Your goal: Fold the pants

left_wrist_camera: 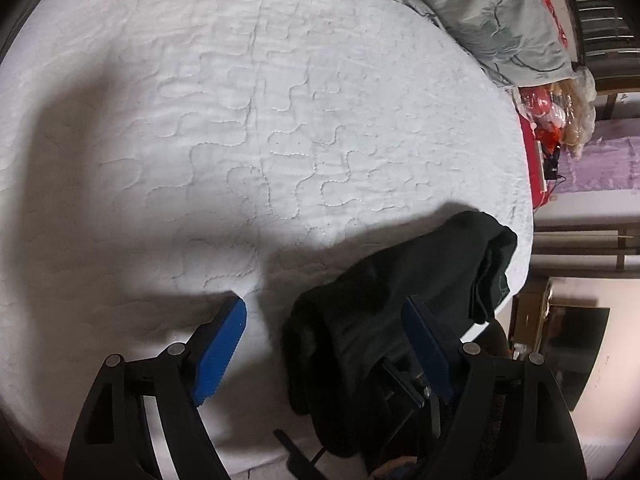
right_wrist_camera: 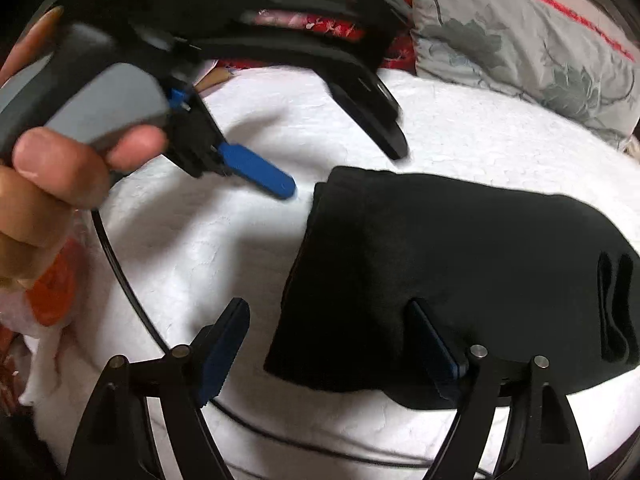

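Left claw (left_wrist_camera: pixel 324 308): seen nearest in the left wrist view, jaws spread wide, blue pads apart; one pad is over bare quilt, the other over the pants; nothing is gripped.
Right claw (right_wrist_camera: pixel 328 312): jaws spread wide in the right wrist view; one finger is over the quilt, the other is set against the near edge of the pants; no cloth is pinched between the pads.
Pants (right_wrist_camera: pixel 460 264): black, folded into a compact bundle, laid flat on the quilt near the bed's edge; layered folds are shown at the far right end.
Quilt (left_wrist_camera: pixel 240 128): white, stitched in wavy lines, spread over the bed; shadows are cast across it.
Hand (right_wrist_camera: pixel 44 200): wrapped round the grey handle of the left claw, seen blurred at upper left in the right wrist view.
Cable (right_wrist_camera: pixel 120 280): thin, black, curved across the quilt.
Pillow (right_wrist_camera: pixel 520 44): grey with a floral print, placed beyond the pants.
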### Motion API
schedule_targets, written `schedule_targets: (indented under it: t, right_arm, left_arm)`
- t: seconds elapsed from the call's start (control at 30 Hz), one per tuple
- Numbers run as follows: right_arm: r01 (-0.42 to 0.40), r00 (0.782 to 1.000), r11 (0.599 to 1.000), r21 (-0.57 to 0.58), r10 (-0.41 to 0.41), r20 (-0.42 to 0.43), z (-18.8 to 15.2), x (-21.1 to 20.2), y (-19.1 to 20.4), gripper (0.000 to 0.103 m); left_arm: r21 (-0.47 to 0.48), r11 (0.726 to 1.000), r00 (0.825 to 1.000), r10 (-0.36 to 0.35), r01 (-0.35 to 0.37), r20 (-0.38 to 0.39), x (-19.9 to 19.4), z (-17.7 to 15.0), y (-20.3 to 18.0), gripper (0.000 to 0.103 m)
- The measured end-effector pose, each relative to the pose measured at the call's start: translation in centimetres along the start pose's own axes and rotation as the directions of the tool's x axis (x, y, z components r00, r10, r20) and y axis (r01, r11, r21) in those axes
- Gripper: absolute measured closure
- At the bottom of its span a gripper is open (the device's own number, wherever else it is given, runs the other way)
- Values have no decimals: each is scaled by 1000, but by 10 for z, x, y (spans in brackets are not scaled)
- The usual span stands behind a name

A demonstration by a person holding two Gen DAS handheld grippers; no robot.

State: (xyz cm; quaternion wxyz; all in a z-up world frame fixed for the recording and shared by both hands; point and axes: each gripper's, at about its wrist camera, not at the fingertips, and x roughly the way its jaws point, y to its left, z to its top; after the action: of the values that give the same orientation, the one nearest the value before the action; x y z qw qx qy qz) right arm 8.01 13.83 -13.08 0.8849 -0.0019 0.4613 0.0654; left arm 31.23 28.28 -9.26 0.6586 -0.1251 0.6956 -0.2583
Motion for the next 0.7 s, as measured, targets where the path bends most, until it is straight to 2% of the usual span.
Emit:
schedule_targets:
  t: [0.13,0.2,0.23,0.3,0.37,0.43,0.53,0.7]
  right_arm:
    - [3,1000,1000,-5,-3,15,-1,0,0,22]
    - [-7,1000,1000,0,7,15,0,0,-4,28]
    - [-13,1000,1000,8,13,13,0,0,-7,34]
    - [-48,999,999,26,48,8,2,0,-15,38]
    - [-70,998,997,27,70,7,3,-3,-18,48]
    - [-93,996,995,31,93,-3,4,-5,-21,56]
    - [-134,991,990,38,134,-14,5,-10,-26,67]
    - [-180,984,984,16,180,3,6,-28,-38,70]
  left_arm:
    - [4,1000,1000,-17,17,-1,7,-1,-7,24]
    - [-2,1000,1000,0,0,-15,15,-3,-11,37]
    - [9,1000,1000,8,-8,-22,18,-4,-14,43]
    - [7,998,998,56,-56,-14,20,-7,-17,60]
    - [-16,999,999,52,-52,-7,18,-8,-17,68]
    - [-67,998,1000,14,-14,3,16,-11,-13,69]
    - [-109,994,1000,-1,4,26,12,-18,-17,71]
    - [-180,983,998,-34,42,51,1,-24,-20,72]
